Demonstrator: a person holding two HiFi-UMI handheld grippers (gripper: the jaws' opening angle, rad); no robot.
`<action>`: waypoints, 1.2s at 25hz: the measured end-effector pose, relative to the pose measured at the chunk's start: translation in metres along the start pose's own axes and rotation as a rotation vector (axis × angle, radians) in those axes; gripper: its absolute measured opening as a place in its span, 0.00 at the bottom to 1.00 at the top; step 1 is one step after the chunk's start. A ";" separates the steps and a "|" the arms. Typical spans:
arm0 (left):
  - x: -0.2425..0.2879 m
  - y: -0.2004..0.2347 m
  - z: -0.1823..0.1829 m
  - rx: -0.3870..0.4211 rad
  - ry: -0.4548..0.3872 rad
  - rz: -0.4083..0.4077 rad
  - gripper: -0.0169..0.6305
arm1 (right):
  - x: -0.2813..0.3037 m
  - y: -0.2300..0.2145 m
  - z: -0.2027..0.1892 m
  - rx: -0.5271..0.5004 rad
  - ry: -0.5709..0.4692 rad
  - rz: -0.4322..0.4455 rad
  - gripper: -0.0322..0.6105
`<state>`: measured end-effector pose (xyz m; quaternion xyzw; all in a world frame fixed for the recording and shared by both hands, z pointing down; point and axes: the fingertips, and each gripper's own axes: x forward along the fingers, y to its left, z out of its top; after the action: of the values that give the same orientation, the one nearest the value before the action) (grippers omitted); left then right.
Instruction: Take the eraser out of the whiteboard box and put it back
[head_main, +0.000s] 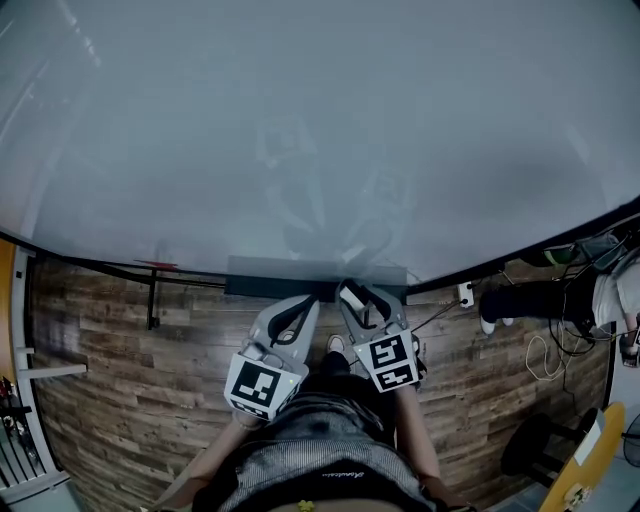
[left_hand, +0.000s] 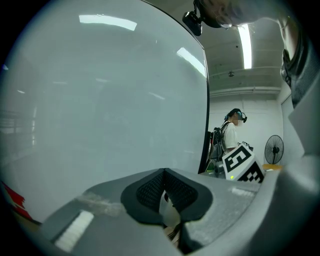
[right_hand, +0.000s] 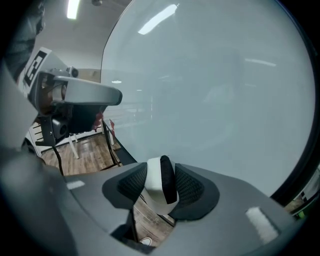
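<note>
I have the right gripper (right_hand: 161, 172) nosed down at the long dark whiteboard box (head_main: 290, 276) under the big glossy white board (head_main: 300, 120). Its 2 jaws are roughly half open, with the small white-bodied, black-felted eraser (right_hand: 156, 187) upright between the ribbed pads. The pads flank its broad faces for a square grip, though I judge they are not squeezing yet, and I cannot tell whether it rests in the box. The left gripper (left_hand: 164, 174) waits just beside, jaws closed on nothing, since 1 gripper is enough here.
</note>
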<state>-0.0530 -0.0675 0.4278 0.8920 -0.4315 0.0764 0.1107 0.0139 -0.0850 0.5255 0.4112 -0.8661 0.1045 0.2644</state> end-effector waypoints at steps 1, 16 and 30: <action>0.000 -0.001 0.000 0.008 0.000 -0.003 0.03 | 0.000 0.000 0.000 0.004 -0.001 0.004 0.33; 0.001 -0.005 0.000 -0.005 0.017 -0.013 0.03 | 0.006 -0.006 -0.005 0.079 -0.008 0.032 0.33; 0.003 -0.007 -0.007 0.014 0.017 -0.038 0.03 | 0.009 -0.006 -0.009 0.099 -0.027 0.037 0.31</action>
<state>-0.0456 -0.0637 0.4339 0.9002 -0.4128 0.0850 0.1098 0.0173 -0.0908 0.5379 0.4091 -0.8708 0.1463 0.2299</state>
